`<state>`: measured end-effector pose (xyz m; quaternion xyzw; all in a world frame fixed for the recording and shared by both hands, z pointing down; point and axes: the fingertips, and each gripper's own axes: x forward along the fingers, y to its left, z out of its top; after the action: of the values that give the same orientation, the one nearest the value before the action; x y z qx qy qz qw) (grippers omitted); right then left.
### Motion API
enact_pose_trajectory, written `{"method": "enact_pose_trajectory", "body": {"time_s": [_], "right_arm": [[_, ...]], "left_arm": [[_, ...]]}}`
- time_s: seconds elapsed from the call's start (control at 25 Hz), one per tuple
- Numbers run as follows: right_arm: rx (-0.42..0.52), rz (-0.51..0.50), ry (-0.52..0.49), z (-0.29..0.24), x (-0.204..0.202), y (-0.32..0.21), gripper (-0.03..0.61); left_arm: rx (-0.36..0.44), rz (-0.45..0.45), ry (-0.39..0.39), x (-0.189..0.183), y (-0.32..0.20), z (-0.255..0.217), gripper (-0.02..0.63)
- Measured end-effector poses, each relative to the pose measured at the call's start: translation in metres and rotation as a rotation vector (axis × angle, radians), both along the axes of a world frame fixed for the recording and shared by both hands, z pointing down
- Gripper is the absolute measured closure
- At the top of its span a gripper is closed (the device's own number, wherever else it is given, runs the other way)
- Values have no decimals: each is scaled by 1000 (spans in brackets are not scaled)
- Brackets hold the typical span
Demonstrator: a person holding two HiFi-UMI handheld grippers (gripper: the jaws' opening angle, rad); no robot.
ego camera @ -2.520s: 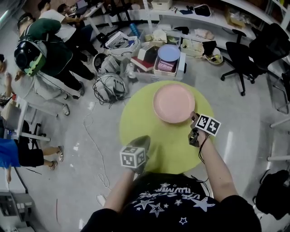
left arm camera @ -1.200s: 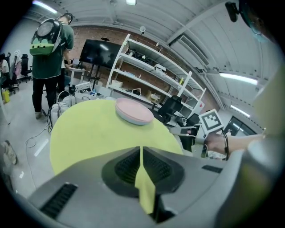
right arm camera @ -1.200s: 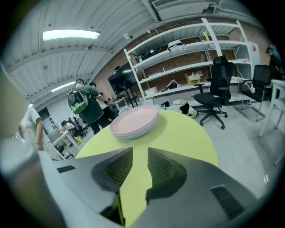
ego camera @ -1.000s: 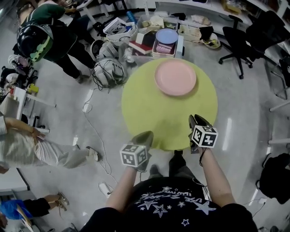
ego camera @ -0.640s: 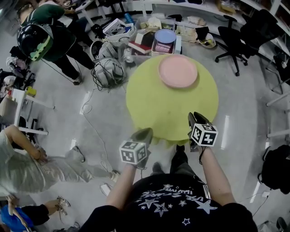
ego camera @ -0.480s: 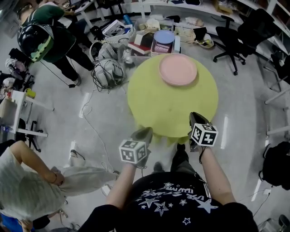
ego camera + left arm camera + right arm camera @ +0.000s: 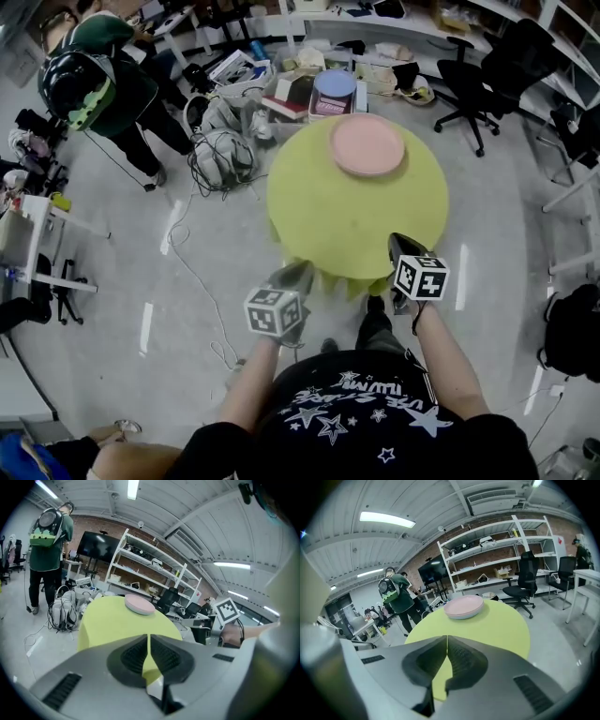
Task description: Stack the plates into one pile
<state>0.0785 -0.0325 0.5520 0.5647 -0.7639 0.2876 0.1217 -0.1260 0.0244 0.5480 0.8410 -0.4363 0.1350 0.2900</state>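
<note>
On the far side of the round yellow-green table (image 7: 356,216), the pink plates (image 7: 367,144) sat as one neat pile, level, with their rims lined up. No other plate lay on the tabletop, so the stacking looked done, and I judged nothing was left to gather. From the right gripper view the pile showed a smooth, matte pink top plate with a paler rim beneath it. How many plates it held could not be counted. The left gripper (image 7: 292,277) hung at the table's near edge, well apart from the pile, its jaws pressed together on nothing. The right gripper (image 7: 403,246) hung over the near edge too. Its jaws had just been closing and were now clenched, with nothing between them.
</note>
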Motion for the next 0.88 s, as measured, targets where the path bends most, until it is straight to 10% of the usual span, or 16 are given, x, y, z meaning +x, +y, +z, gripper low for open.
{"method": "enact_pose_trajectory", "body": {"time_s": [0.88], "right_arm": [[22, 6, 67, -25, -8, 28, 563]], "left_arm": [[47, 1, 35, -13, 20, -21, 583]]}}
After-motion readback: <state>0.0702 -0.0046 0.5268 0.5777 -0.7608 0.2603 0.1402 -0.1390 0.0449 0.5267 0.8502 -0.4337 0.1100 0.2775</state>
